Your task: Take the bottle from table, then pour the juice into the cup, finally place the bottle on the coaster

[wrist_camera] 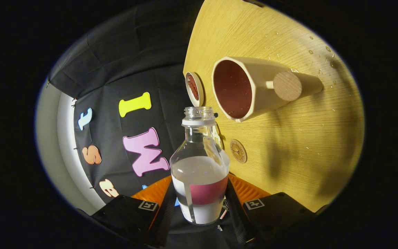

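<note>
While my gripper [200, 199] clamps the open bottle [200, 166] between both fingers, I see its mouth near the cup [254, 88].

The light wooden table [288, 145] carries a cream cup [250, 88] with a round wooden handle, a small dish [194, 89] just beside it, a round coaster [238, 151] and scattered droplets [327, 57].

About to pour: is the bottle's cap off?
Off. The bottle, held between the gripper fingers, shows a bare threaded open mouth, pointing toward the cup.
</note>
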The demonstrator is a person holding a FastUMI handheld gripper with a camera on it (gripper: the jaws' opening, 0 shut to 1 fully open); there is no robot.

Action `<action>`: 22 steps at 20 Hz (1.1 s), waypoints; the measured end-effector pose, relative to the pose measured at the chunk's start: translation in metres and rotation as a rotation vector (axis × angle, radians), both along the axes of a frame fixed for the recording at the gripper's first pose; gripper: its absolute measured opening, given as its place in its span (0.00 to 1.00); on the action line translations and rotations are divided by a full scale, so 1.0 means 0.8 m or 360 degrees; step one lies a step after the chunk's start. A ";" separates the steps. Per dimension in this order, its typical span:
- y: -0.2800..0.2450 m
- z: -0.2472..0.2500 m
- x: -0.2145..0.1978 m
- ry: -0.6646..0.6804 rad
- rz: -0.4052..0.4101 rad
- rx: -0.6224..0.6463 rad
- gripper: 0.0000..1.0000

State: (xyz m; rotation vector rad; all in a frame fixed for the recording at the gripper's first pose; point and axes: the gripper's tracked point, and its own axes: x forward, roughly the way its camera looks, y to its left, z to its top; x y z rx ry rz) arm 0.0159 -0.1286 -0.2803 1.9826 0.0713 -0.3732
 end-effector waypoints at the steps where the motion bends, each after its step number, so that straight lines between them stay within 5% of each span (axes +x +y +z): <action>1: 0.001 0.000 0.003 -0.0006 0.0010 0.0009 0.75; 22: -0.017 0.004 0.007 -0.0063 -0.0003 0.0167 0.76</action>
